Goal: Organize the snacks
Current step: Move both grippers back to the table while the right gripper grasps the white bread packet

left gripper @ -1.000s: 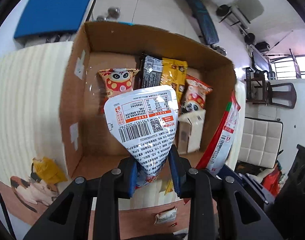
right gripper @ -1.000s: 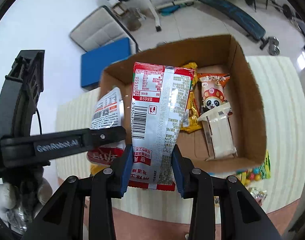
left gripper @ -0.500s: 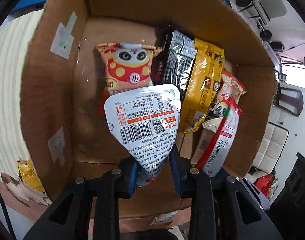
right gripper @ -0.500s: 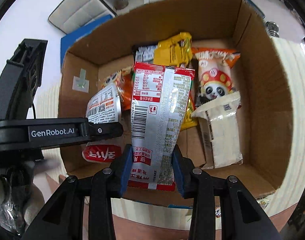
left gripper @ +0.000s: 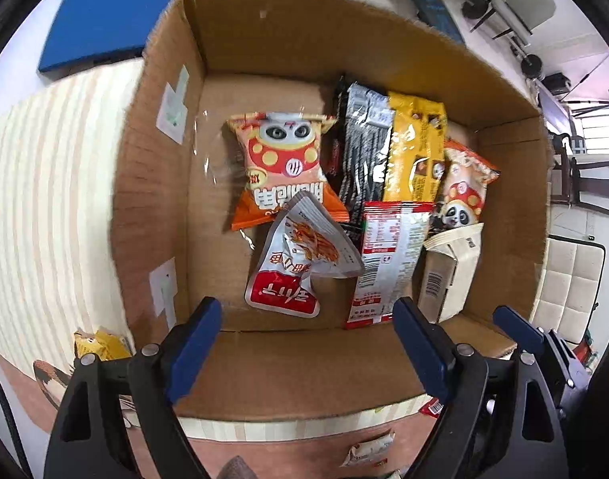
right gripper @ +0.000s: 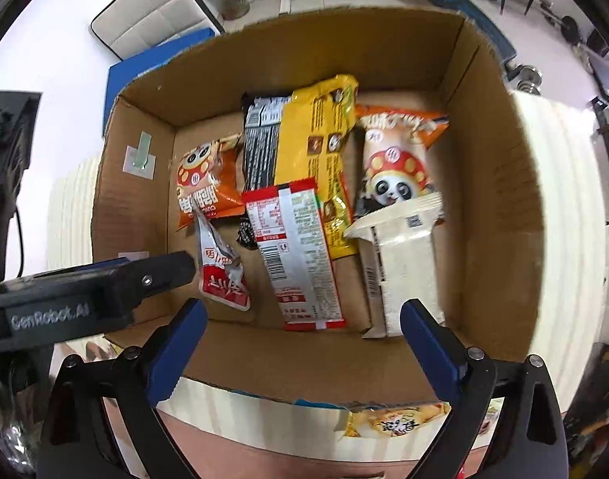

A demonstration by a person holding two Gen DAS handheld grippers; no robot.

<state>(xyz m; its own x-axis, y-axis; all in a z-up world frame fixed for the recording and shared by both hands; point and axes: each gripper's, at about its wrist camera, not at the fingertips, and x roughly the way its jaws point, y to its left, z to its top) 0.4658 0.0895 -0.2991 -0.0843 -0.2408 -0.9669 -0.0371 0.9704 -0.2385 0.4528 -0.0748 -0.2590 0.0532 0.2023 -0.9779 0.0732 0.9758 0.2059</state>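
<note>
Both tools hang over the cardboard box (left gripper: 164,167), the left tool (left gripper: 306,331) and right tool (right gripper: 302,327) opening with nothing between them, while the silver pouch (left gripper: 300,255) and red-edged packet (right gripper: 294,251) lie inside the box.

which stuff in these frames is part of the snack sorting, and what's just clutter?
Job:
cardboard box
silver-red pouch
red-striped packet
orange panda bags
yellow packet
black packet
cream carton

Lying about:
blue mat
gym gear
chairs
</note>
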